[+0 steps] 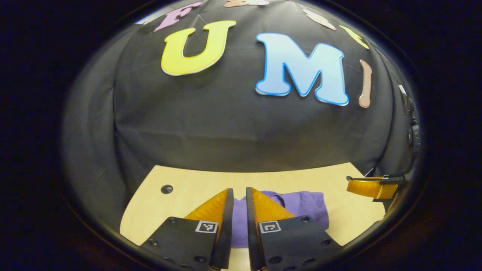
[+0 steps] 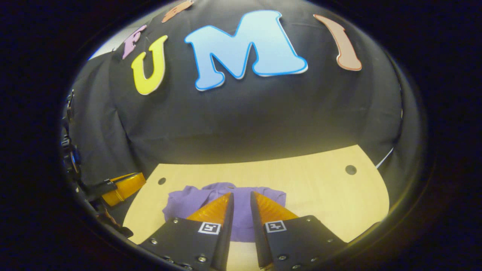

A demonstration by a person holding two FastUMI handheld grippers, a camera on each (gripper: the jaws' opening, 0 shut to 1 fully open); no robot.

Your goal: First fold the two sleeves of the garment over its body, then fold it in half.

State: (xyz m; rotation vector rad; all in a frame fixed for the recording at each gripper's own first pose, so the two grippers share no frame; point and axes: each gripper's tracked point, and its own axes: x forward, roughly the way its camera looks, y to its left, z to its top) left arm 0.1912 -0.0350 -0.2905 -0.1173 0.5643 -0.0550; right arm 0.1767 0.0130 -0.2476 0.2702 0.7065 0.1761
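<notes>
Nearest, the left gripper (image 1: 239,195) and right gripper (image 2: 241,201) are hovering with jaws nearly closed, a thin gap between the fingers, gripping nothing. Just beyond them the purple garment (image 2: 226,209) is lying bunched on the wooden table (image 2: 320,188). To fold well, I judge each gripper should open wider and pinch one sleeve's cuff.

Pale wood table (image 1: 180,182) w/ round holes (image 1: 167,189) (black cloth wall (image 1: 211,124) behind), dim light

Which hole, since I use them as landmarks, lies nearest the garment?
The left hole in the right gripper view, close beside the garment; the right hole stands well clear.
</notes>
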